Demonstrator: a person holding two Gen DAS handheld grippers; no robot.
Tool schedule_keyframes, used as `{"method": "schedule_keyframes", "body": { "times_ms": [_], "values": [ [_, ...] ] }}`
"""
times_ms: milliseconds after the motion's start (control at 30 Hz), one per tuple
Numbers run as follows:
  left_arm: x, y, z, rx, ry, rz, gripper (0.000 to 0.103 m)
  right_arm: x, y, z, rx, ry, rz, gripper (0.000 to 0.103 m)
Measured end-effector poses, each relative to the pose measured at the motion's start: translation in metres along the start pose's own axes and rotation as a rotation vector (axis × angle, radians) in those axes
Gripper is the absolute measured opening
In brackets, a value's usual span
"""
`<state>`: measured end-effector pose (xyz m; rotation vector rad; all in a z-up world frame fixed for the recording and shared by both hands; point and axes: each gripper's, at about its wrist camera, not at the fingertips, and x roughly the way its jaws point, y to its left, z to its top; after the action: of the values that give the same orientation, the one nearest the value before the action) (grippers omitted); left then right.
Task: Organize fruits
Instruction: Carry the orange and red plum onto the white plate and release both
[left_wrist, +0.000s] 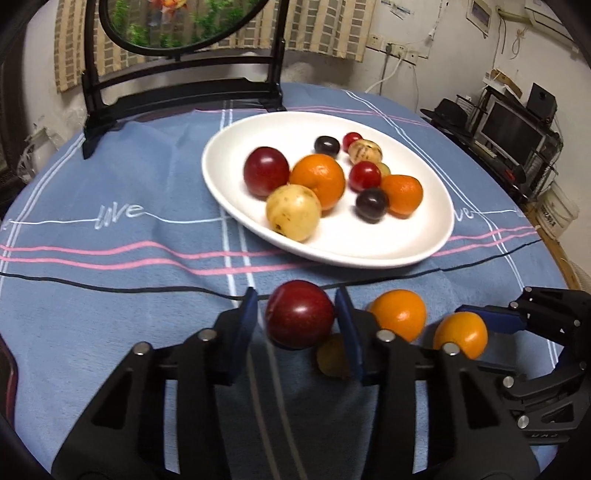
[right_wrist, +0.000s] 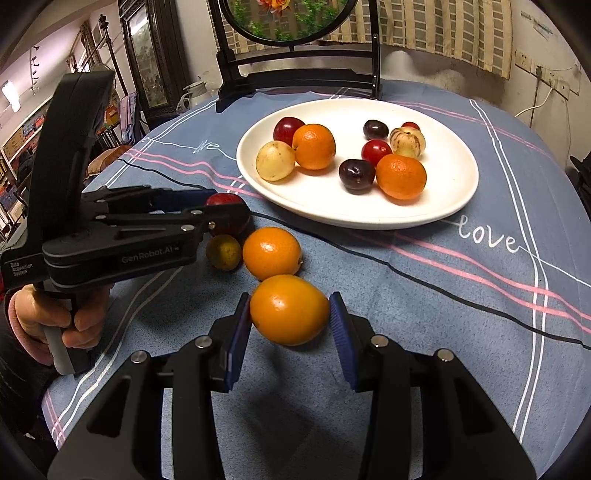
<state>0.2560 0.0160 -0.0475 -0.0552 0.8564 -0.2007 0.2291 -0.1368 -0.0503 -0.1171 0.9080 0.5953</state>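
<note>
A white plate (left_wrist: 258, 229) (right_wrist: 454, 206) on the blue tablecloth holds several fruits: red plums, oranges, dark cherries, pale yellow fruits. My left gripper (left_wrist: 297, 319) has its blue pads on both sides of a red plum (left_wrist: 299, 314), which also shows in the right wrist view (right_wrist: 223, 201). My right gripper (right_wrist: 290, 319) has its pads against an orange (right_wrist: 290, 310) on the cloth; this orange also shows in the left wrist view (left_wrist: 460, 334). A second orange (left_wrist: 399, 314) (right_wrist: 271, 253) and a small yellow-green fruit (left_wrist: 330, 356) (right_wrist: 223, 251) lie between them.
A black mirror stand (left_wrist: 177, 92) (right_wrist: 295, 81) stands behind the plate. The round table's edge curves at the right (left_wrist: 554, 251). A hand holds the left gripper's handle (right_wrist: 55, 317). Shelves with a monitor (left_wrist: 513, 129) stand beyond the table.
</note>
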Motion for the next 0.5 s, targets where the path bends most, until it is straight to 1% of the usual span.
{"method": "schedule_keyframes", "body": {
  "times_ms": [233,500],
  "values": [
    [0.0024,-0.0078,-0.0046,0.044,0.014,0.030,0.040,-0.0011,-0.0006,-0.0004,0.004,-0.004,-0.005,0.043],
    [0.0009,-0.0007,-0.0048,0.006,0.037,0.013,0.040,-0.0031,-0.0028,-0.0001,0.009,-0.014,-0.017,0.043]
  ]
}}
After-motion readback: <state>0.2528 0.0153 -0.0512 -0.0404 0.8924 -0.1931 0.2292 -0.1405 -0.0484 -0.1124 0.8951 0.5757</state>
